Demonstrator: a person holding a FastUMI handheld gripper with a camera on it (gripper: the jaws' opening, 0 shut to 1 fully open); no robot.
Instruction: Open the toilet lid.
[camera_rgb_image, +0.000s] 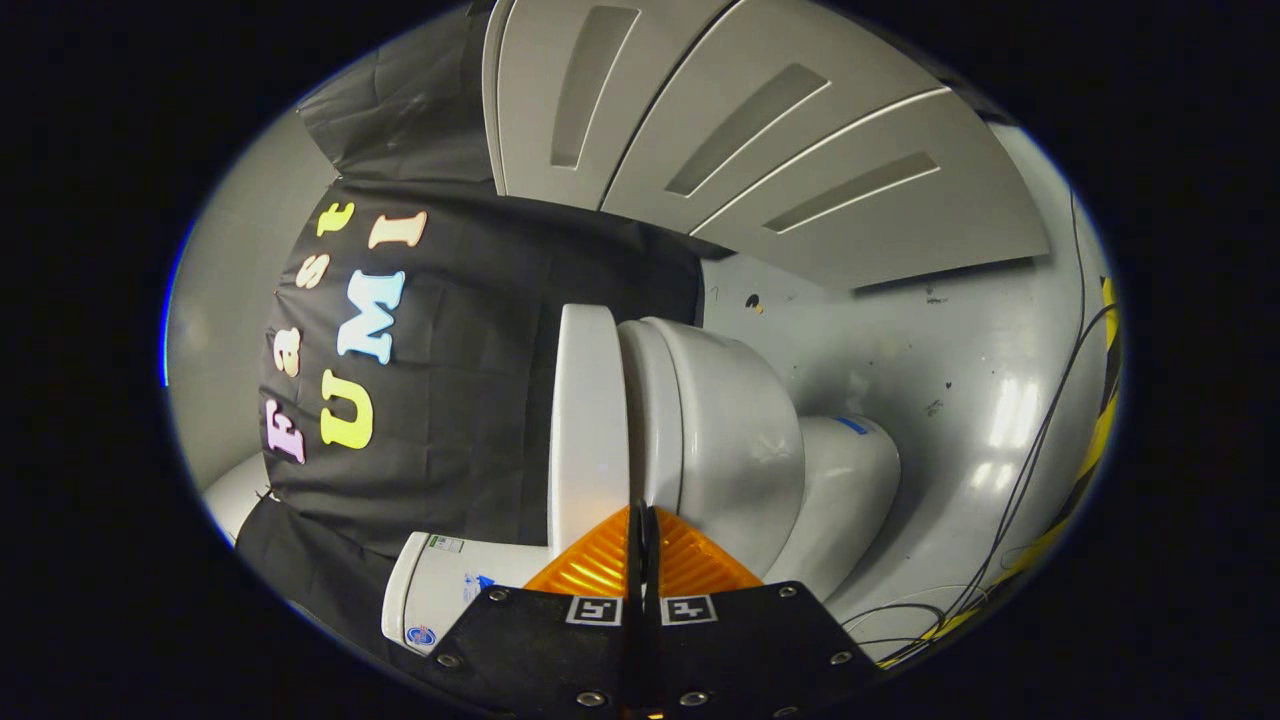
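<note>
Gripper view shows your claw (641, 530) clenched, empty, at six o'clock, tips at the seam between toilet lid (585, 420) and bowl (725, 440); wedge in gently, then lever steadily.

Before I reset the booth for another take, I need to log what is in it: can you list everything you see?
toilet lid: one, white, just ahead of the tongs, lifted a little off the bowl.
toilet bowl: one, white, beyond the tongs, beside the lid.
tank: one, white, against the black cloth wall.
door: one, grey, panelled, beyond the toilet.
floor: grey, glossy, scuffed.
cables: a few, black, on the floor past the bowl.
tongs: one pair, fingers closed together, tips at the gap between lid and bowl.
</note>
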